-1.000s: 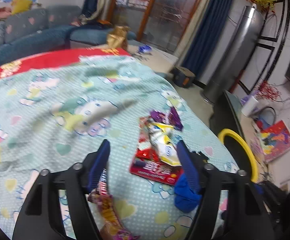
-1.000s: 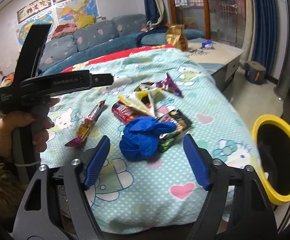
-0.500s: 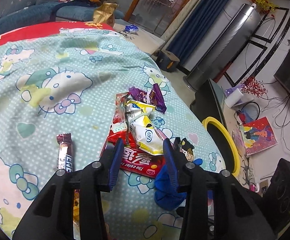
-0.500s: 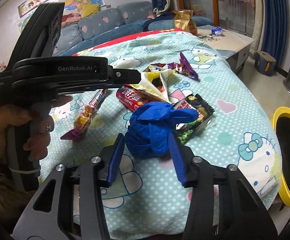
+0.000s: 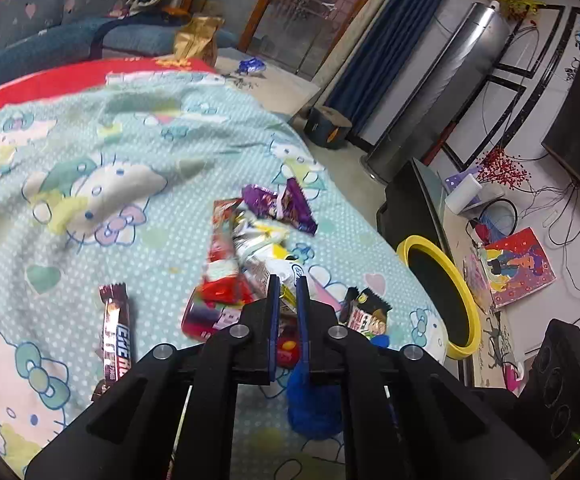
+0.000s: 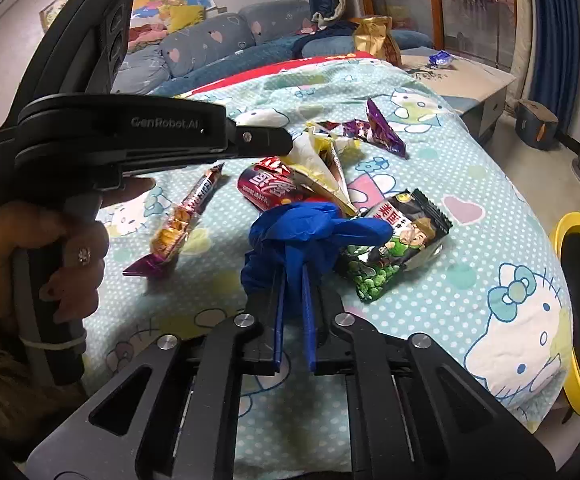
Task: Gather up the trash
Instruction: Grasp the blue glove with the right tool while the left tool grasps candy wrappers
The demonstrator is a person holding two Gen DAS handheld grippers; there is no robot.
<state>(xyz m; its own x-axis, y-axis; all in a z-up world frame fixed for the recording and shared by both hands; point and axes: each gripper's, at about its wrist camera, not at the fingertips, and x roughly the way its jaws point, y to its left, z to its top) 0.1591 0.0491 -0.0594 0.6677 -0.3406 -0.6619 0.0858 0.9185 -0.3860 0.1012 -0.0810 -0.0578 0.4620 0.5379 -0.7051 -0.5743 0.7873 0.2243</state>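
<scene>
Trash lies on a teal cartoon-print blanket (image 5: 89, 208). My left gripper (image 5: 285, 282) has its jaws closing, pads pinching the edge of a white and yellow wrapper (image 5: 265, 256) on top of a red packet (image 5: 217, 300). In the right wrist view the left gripper (image 6: 285, 144) touches that wrapper (image 6: 314, 160). My right gripper (image 6: 293, 270) is closing too, its pads pressed on a crumpled blue glove (image 6: 294, 232). Loose nearby: a purple wrapper (image 6: 378, 132), a brown candy bar (image 6: 185, 216) and a green-black snack packet (image 6: 394, 248).
A yellow-rimmed black bin (image 6: 570, 232) stands on the floor beyond the blanket's right edge. A hand (image 6: 49, 248) grips the left gripper's handle. At the back stand a blue sofa (image 6: 217, 44) and a low table with a gold bag (image 6: 376, 38).
Both grippers came down and forward and went from wide open to shut, the left onto the white and yellow wrapper, the right onto the blue glove.
</scene>
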